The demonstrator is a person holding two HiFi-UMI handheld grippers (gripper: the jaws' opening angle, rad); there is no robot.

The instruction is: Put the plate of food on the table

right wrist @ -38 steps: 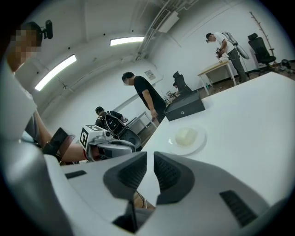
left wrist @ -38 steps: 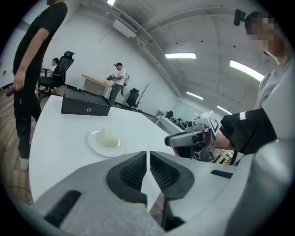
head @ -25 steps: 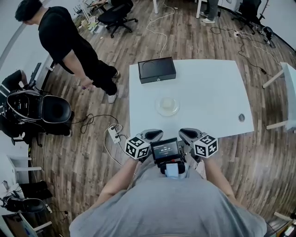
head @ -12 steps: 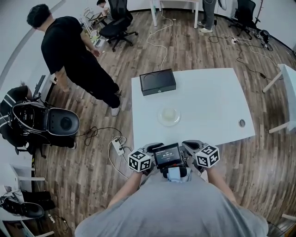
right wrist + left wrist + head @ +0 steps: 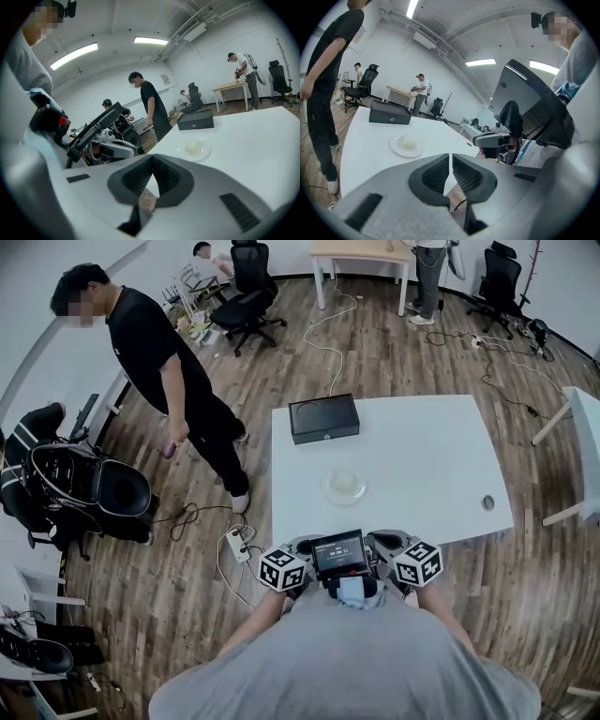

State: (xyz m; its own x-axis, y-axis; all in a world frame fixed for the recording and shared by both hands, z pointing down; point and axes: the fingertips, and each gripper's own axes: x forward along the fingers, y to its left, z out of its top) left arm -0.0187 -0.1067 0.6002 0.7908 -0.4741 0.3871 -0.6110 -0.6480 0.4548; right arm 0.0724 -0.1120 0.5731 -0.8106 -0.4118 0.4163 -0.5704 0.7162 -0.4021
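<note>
Head view: the plate of food (image 5: 344, 487) already rests on the white table (image 5: 431, 456), on the person's side of the black box (image 5: 323, 418) and apart from it. As I judge it, the placing is done and the step in hand is simply standing off. Done well, that means keeping both tools low and near the body and not swinging them toward the plate or the box. The left gripper (image 5: 302, 546) and right gripper (image 5: 386, 540) are drawn in against the chest at the table edge farthest from the box, one on either side of a small screen (image 5: 339, 553), elbows tucked. Both sit well back from the plate. A person in black (image 5: 159, 352) stands on the floor, off to the left of the box.

Left gripper view: the jaws are drawn together to a thin slit with nothing between them. The gripper is angled across the tabletop, so the plate (image 5: 407, 144) shows above the jaws, with the box (image 5: 390, 114) beyond it.

Right gripper view: the jaws meet at their tips and are empty. Only floor and a cable show through the gap beneath. The plate (image 5: 194, 148) lies up and to the right of the jaws, short of the box (image 5: 195, 120).
</note>
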